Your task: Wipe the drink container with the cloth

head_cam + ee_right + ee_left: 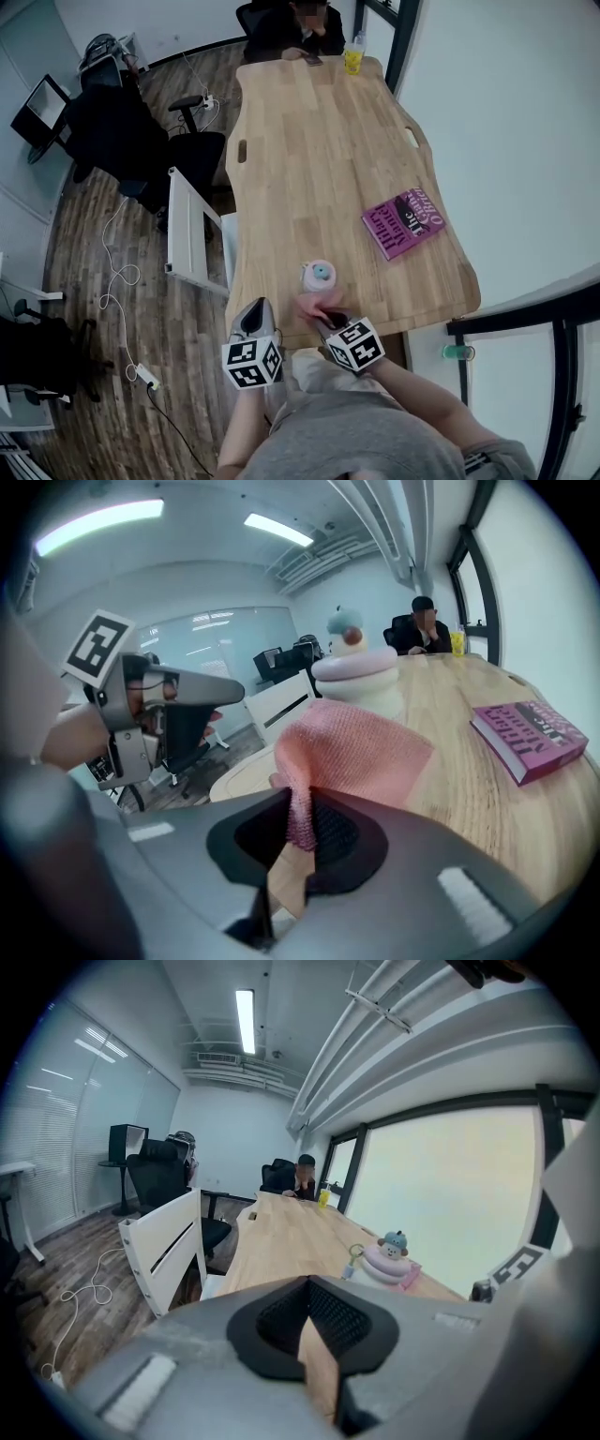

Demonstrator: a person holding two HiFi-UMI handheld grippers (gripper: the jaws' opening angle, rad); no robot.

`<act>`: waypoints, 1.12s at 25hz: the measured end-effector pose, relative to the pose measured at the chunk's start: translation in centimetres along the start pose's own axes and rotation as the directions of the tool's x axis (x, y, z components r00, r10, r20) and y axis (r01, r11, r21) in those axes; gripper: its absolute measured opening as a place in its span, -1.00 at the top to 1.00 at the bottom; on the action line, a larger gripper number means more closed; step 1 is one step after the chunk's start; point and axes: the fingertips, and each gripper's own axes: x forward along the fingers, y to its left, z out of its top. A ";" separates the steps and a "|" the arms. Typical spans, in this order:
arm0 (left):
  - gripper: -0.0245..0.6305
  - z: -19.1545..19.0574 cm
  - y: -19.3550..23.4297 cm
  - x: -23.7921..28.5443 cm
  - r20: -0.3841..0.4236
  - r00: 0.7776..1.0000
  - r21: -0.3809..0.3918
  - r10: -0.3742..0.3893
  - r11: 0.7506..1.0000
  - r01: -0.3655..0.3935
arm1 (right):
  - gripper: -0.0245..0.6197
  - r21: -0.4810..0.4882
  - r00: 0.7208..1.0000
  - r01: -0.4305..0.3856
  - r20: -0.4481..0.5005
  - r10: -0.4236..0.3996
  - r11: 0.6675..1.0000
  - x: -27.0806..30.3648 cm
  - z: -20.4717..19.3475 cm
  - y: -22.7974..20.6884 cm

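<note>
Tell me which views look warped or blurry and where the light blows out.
Head view: fisheye curves the table edges, and the cloth is blurred. Left gripper view: window blown out, corners vignetted. Right gripper view: ceiling light glares; cloth crisp.

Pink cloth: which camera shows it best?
The right gripper view: the pink cloth fills its centre, pinched in the right gripper. The head view shows only a pink smudge near the drink container; the left gripper view, a pink edge beside it.

long wooden table (319, 141) with a drink container (319, 275), magenta book (403, 223), far yellow cup (353, 59)
</note>
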 end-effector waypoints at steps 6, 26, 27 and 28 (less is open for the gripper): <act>0.92 -0.3 -0.4 -1.1 0.014 1.000 -0.002 -0.004 1.000 0.004 | 0.81 -0.007 0.998 -0.002 0.068 0.002 1.000 -2.5 1.4 1.3; 0.92 -0.9 -6.6 -8.9 0.089 0.993 0.060 -0.082 0.995 0.077 | 0.82 0.015 0.947 0.107 0.304 -0.106 0.994 -13.8 3.4 3.0; 0.92 -1.0 -6.9 -9.3 0.089 0.992 0.062 -0.087 0.995 0.081 | 0.81 0.020 0.944 0.111 0.312 -0.112 0.994 -14.4 3.3 3.1; 0.92 -1.2 -7.2 -9.7 0.091 0.992 0.065 -0.092 0.994 0.086 | 0.82 0.023 0.940 0.116 0.319 -0.117 0.993 -14.9 3.2 3.3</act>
